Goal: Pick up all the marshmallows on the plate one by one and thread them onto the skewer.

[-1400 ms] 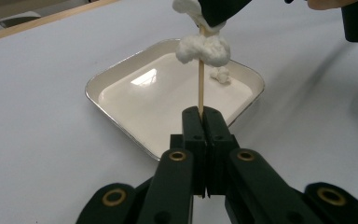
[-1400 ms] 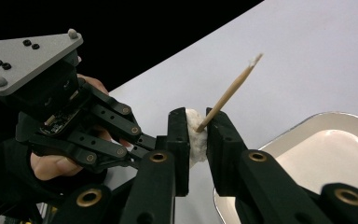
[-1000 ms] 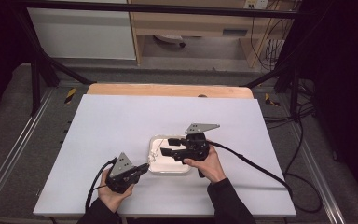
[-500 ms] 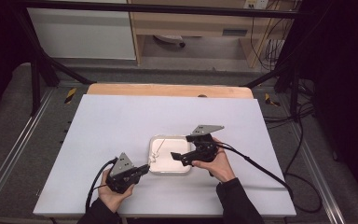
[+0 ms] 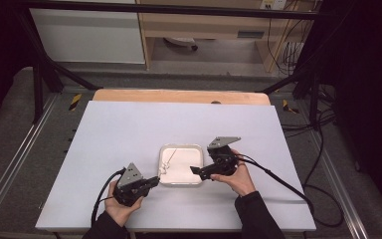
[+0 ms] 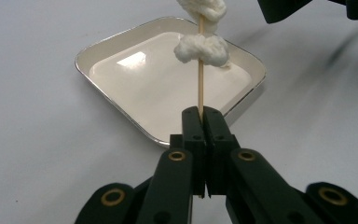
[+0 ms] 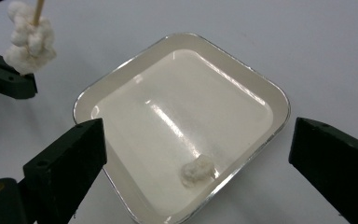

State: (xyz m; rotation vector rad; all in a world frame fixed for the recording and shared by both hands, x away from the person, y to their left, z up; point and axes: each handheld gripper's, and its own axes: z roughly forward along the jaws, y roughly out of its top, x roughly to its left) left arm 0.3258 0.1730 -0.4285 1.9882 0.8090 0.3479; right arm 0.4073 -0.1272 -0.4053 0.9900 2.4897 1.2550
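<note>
A white square tray [image 5: 180,147] lies on the table near its front. My left gripper [image 5: 154,180] is shut on a thin wooden skewer [image 6: 200,91] that slants up over the tray, with soft white lumps [image 6: 201,48] threaded on it. My right gripper [image 5: 196,172] hovers at the tray's right edge; its jaws have just been opening and stand wide apart [image 7: 196,130]. A loose white lump [image 7: 197,171] lies in the tray [image 7: 279,100] below that gap, untouched. The skewer's lumps [image 7: 28,37] hang at the upper left of the right gripper view.
The tray sits on a white table top [image 5: 129,129] with a wooden strip [image 5: 179,96] along its far edge. Black cables [image 5: 278,179] trail from both grippers. Dark frame rails and floor surround the table.
My right gripper has drawn back from over the tray toward its right front edge and sunk a little, and its jaws have spread. The left gripper and skewer have stayed put.
</note>
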